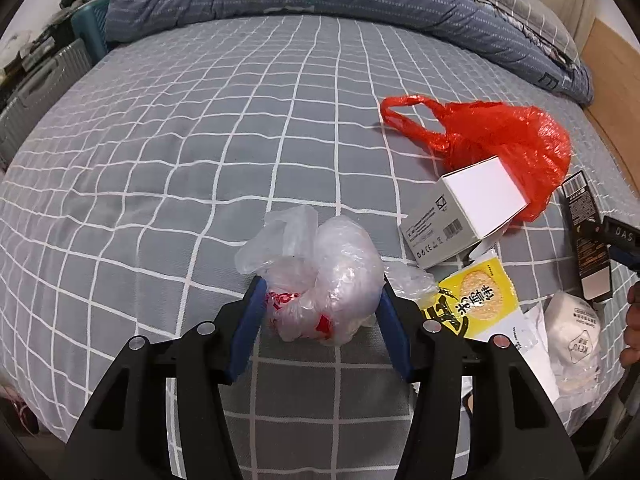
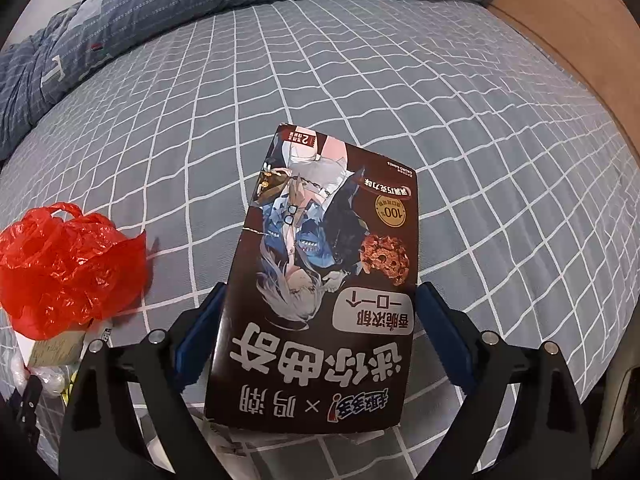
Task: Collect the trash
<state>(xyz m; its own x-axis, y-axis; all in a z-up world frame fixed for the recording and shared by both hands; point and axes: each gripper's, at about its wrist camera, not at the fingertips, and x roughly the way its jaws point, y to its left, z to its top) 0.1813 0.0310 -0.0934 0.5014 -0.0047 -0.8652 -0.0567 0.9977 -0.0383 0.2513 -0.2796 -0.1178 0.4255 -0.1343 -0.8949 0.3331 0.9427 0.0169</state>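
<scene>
Gripping on both sides at once. Left gripper (image 1: pixel 322 300) has its blue pads against either flank of a crumpled clear plastic bag (image 1: pixel 320 276) with red print, which sits on the grey checked bedsheet (image 1: pixel 180 140). Right gripper (image 2: pixel 322 320) is pinched across the width of a dark cookie box (image 2: pixel 320 292), its far end pointing away over the sheet; whether the box is lifted or resting I cannot tell from this angle.

Other litter lies to the right in the left view: red plastic bag (image 1: pixel 504 136), white carton (image 1: pixel 460 212) leaning against it, yellow snack packet (image 1: pixel 476 300), white mask (image 1: pixel 572 340).

Risks, as I judge them:
- Clear bag is soft and slippery; the pads may squeeze air out and hold only a fold, so it slides free on lifting.
- A loose flap trails near the yellow packet and could drag it along.
- Box is held near one end only; its long overhang could pivot and slip if swung quickly.
</scene>
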